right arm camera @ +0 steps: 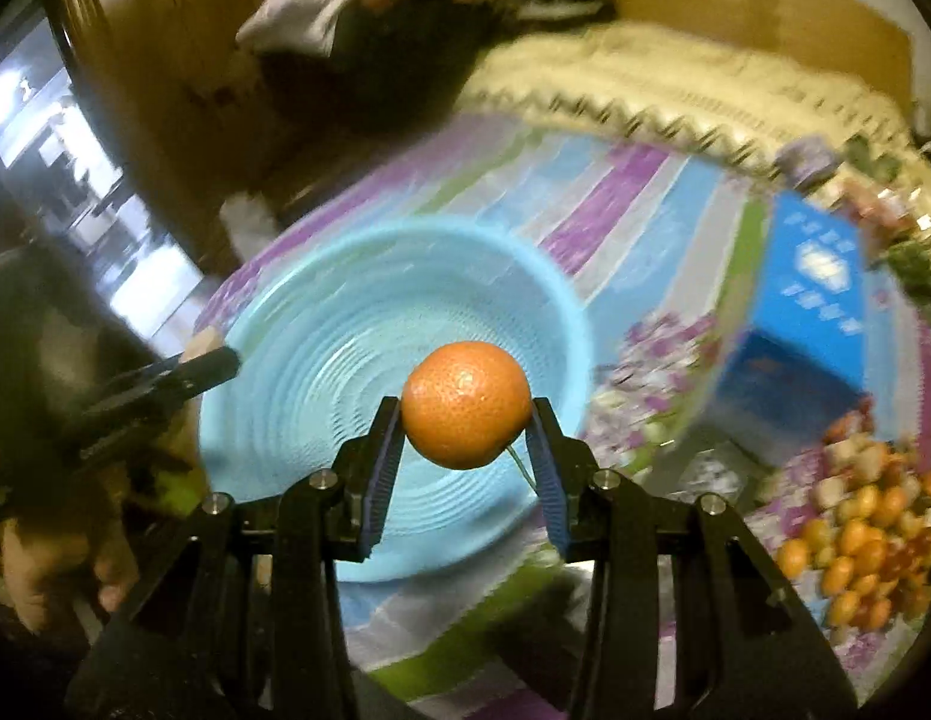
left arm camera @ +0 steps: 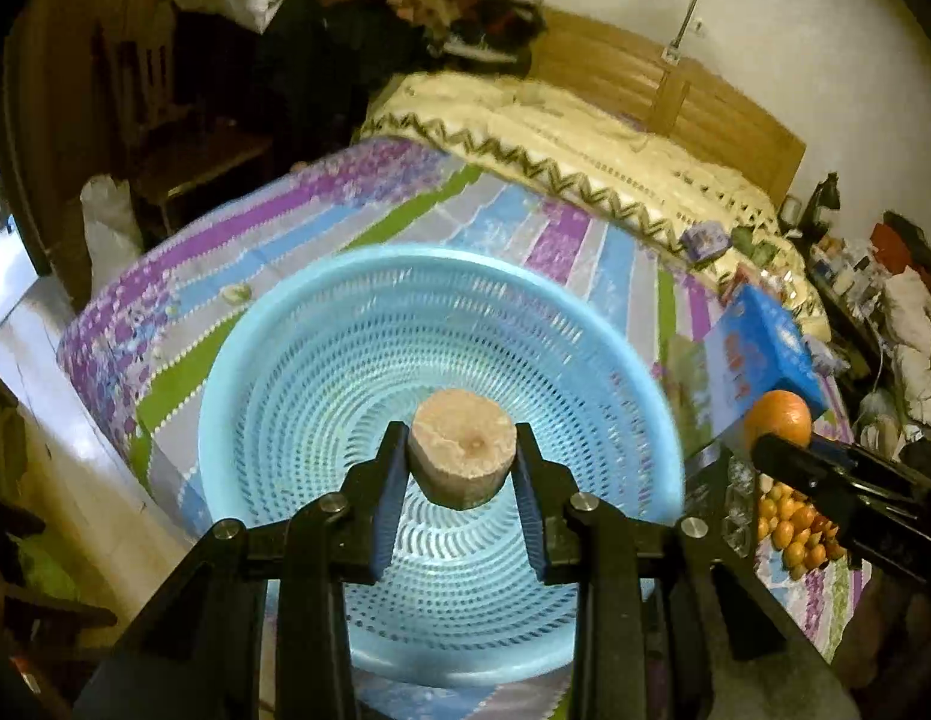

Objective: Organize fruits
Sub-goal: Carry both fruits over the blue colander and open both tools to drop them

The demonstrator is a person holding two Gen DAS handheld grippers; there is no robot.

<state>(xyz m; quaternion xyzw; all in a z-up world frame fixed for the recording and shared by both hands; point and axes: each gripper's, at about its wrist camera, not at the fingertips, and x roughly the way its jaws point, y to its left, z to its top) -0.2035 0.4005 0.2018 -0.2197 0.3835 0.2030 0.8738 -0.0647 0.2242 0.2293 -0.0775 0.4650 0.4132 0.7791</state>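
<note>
While clamped on pale fruit and orange, both tools above the basket rim.

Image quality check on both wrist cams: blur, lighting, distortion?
Left wrist: mostly sharp, holes of the light blue perforated plastic basket resolve, the tan round fruit in the left gripper is crisp; dim warm light, fisheye bending, dark corners. Right wrist: heavy motion blur on background and basket, only the right gripper and its orange mandarin stay sharp.
</note>
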